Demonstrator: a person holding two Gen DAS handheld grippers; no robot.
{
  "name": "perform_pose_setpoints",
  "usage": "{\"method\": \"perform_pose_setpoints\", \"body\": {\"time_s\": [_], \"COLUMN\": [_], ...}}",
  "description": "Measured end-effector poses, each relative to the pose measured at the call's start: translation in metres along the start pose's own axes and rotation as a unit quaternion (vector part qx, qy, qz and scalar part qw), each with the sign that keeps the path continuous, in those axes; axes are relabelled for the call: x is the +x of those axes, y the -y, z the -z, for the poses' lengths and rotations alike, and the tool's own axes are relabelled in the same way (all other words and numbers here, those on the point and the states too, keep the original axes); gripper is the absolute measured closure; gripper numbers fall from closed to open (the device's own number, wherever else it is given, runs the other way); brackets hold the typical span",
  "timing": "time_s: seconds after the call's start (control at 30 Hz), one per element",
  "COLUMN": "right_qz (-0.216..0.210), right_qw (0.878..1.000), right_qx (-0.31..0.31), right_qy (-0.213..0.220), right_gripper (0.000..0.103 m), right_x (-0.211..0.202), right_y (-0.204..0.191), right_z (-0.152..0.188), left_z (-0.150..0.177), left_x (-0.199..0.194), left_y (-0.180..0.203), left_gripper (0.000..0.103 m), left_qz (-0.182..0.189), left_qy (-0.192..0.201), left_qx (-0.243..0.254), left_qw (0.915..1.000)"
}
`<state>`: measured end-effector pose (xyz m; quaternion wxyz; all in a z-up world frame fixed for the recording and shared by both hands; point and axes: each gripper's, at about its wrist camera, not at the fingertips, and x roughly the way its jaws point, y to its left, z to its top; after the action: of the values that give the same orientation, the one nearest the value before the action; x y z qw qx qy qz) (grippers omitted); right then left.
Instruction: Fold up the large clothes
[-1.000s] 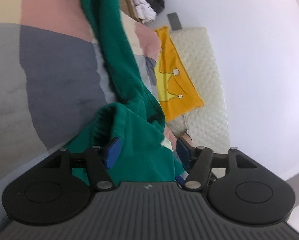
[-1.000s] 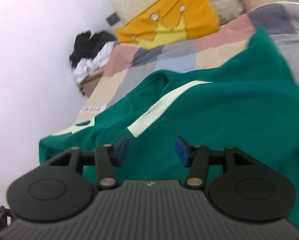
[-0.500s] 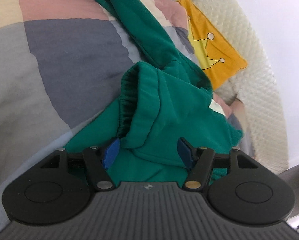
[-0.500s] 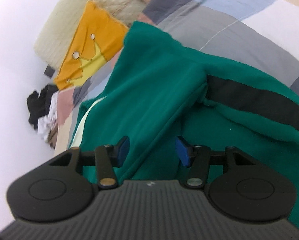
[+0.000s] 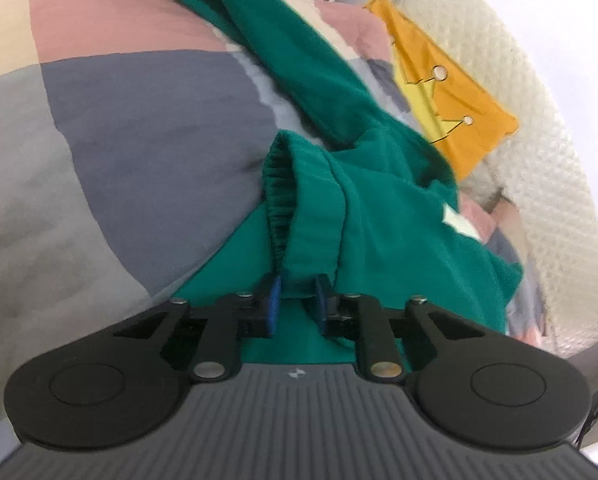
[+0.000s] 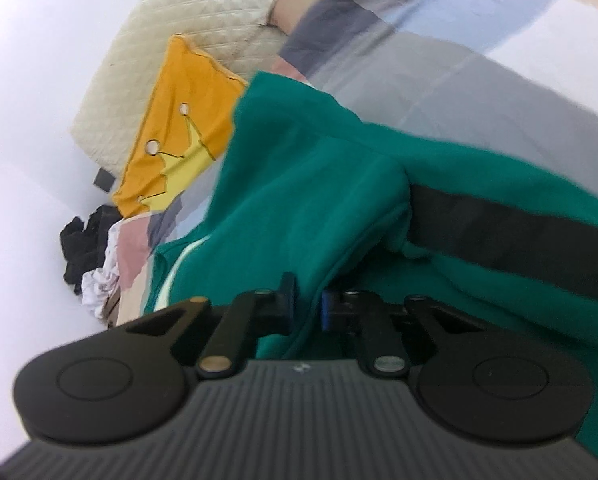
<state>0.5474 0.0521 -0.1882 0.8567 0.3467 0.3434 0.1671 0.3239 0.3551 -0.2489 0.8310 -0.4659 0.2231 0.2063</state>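
Note:
A large green garment point(image 5: 379, 208) lies crumpled on the bed, its ribbed elastic hem point(image 5: 277, 200) turned up just ahead of my left gripper point(image 5: 297, 296). That gripper's jaws are closing, and the blue pads point(image 5: 274, 298) pinch a fold of green cloth beside the hem. In the right wrist view the same garment point(image 6: 299, 168) shows a black stripe point(image 6: 499, 232) and a pale stripe point(image 6: 179, 268). My right gripper point(image 6: 307, 302) is closing too, with a ridge of the green cloth caught between its pads.
A patchwork bedcover point(image 5: 139, 120) of grey, pink and beige spreads under the garment. An orange crown pillow point(image 5: 451, 92) leans on a cream quilted headboard point(image 5: 547, 168). A heap of black and white clothes point(image 6: 87, 256) sits by the white wall.
Both grippers went from wide open to pinched on folds of the green garment. The left one slid in beside the ribbed hem; the right one rolled and sank toward the cloth.

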Motion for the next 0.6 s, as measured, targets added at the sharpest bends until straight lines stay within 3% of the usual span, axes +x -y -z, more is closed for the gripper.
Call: {"method": "perform_pose_setpoints", "body": {"time_s": [0.2, 0.33, 0.47, 0.6], "right_qz": [-0.009, 0.013, 0.048, 0.065], "right_qw": [0.999, 0.998, 0.998, 0.997], "right_qx": [-0.030, -0.056, -0.044, -0.048], "right_qy": [0.018, 0.024, 0.017, 0.013], "right_gripper": [0.093, 0.093, 0.093, 0.093], "right_x": [-0.028, -0.039, -0.024, -0.007], "right_y": [-0.012, -0.013, 0.006, 0.020], "right_z": [-0.013, -0.014, -0.009, 0.000], "left_z": [-0.007, -0.003, 0.000, -0.001], "left_x": [-0.024, -0.019, -0.005, 0.002], "left_y": [0.009, 0.008, 0.006, 0.001], "left_gripper": [0.097, 0.098, 0.099, 0.099], "left_qz": [0.043, 0.015, -0.028, -0.039], "left_qy": [0.026, 0.000, -0.036, -0.049], "left_qx": [0.000, -0.004, 0.008, 0.011], "left_qw": [0.9987, 0.9999, 0.9989, 0.9979]}}
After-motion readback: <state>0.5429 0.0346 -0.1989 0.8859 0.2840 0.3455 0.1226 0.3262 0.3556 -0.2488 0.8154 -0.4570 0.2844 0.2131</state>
